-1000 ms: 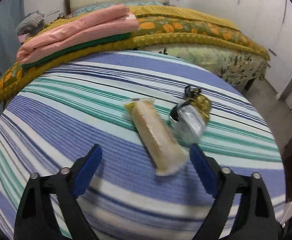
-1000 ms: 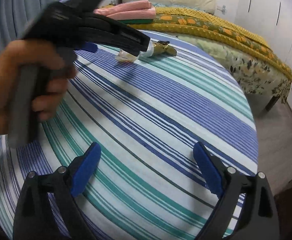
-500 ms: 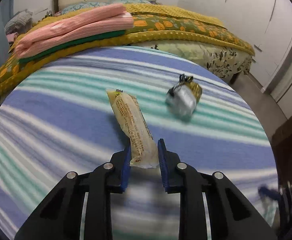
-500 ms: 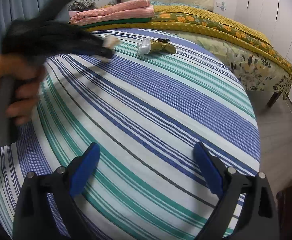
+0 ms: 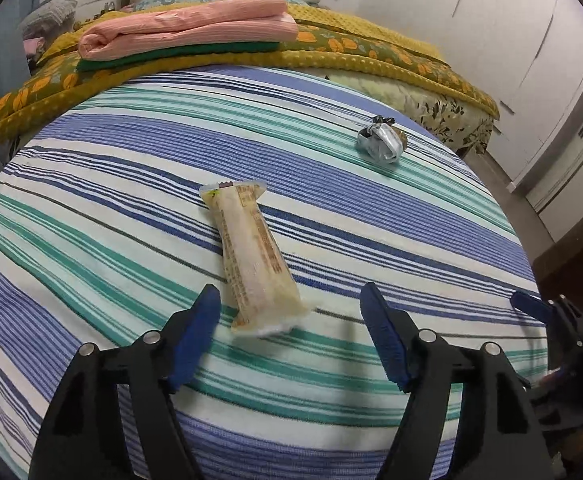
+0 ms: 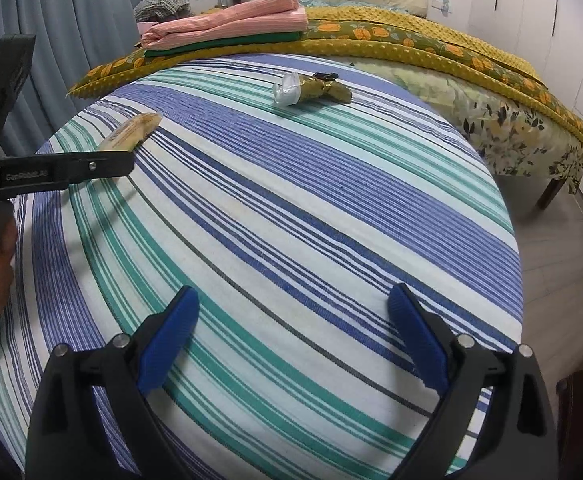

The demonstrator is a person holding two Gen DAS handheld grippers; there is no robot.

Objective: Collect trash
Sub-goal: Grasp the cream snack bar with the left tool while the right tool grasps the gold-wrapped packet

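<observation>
In the left wrist view, the left gripper (image 5: 289, 334), whose jaws had just been opening, stood spread with the snack wrapper (image 5: 251, 258) lying unpinched between the tips, its long axis running away over the striped bedsheet (image 5: 91, 240). In the right wrist view, the right gripper (image 6: 291, 340) hung spread and empty, well apart from the crumpled foil wrapper (image 6: 311, 88) near the yellow blanket (image 6: 411, 52).

Even, soft indoor light; sharp frames, strong fisheye bending, dark corners.

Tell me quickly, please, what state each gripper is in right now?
Left gripper: open, fingers just opened; the long wrapper lies loose between them.
Right gripper: open, holding nothing.
</observation>
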